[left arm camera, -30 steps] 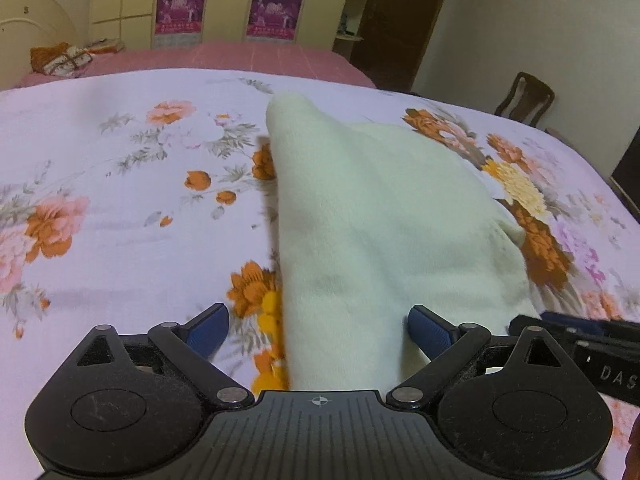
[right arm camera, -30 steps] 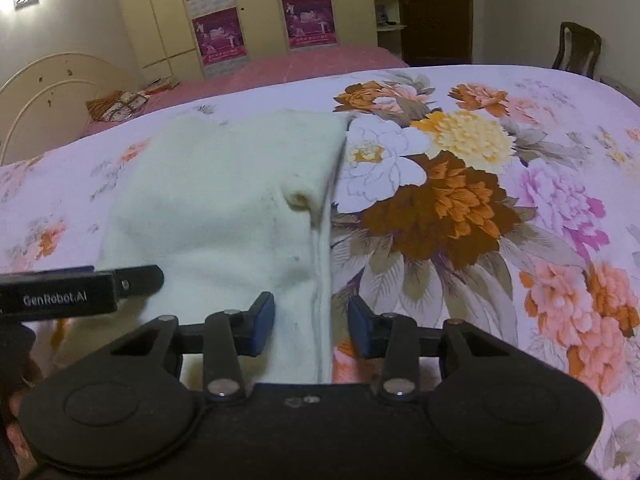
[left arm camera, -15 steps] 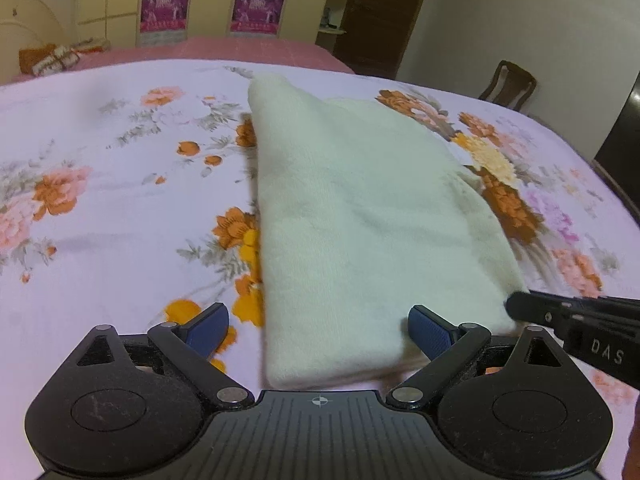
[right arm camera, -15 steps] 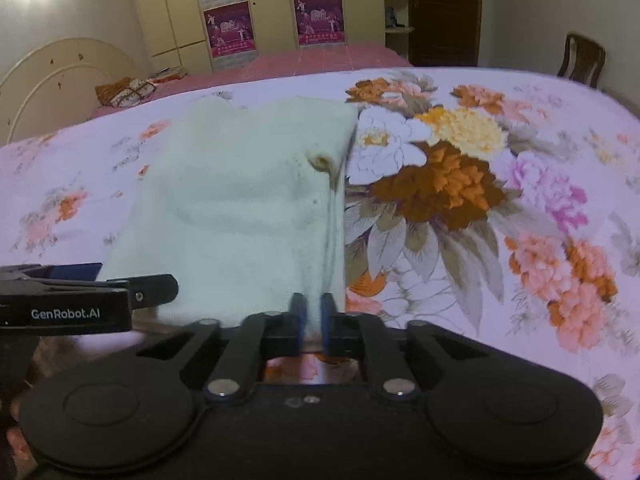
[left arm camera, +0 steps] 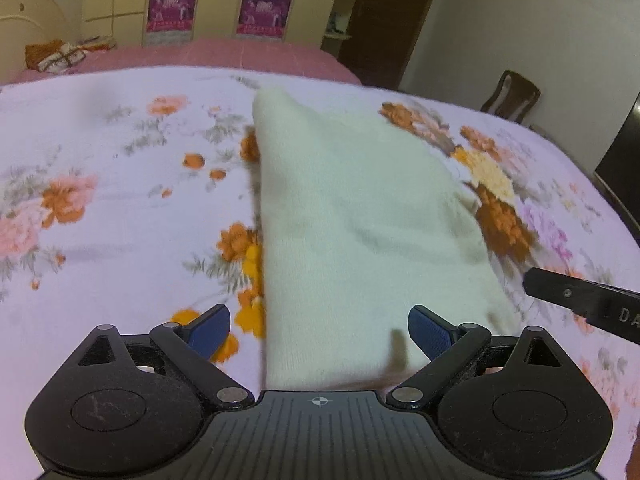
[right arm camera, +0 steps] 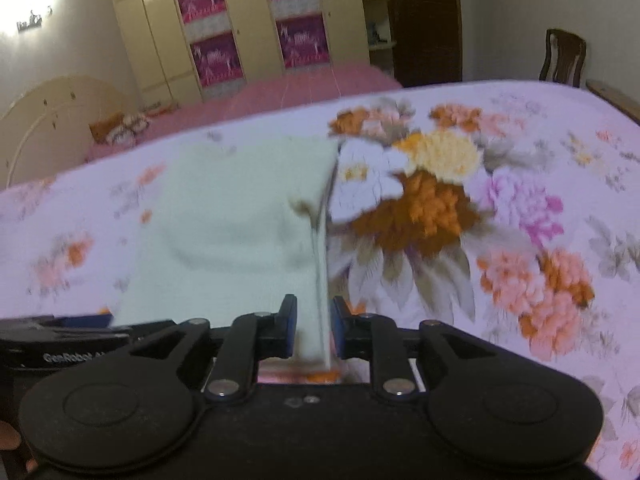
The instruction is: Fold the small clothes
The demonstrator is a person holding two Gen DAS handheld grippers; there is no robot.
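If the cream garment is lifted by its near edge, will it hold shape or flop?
The garment looks soft and fuzzy, so it would probably sag. It lies in layers, with a stacked right edge, so these may slide apart. It probably weighs little.

Both grippers are matte black with round pivot discs, silver screws and blue-padded fingers (left arm camera: 210, 330).

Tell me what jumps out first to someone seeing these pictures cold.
A cream garment lies folded in the middle of a floral bedsheet, pale against the big orange and purple blooms to its right. The left gripper stands wide open over the near edge, while the right gripper has its fingers close around the garment's right edge, with a gap still showing.
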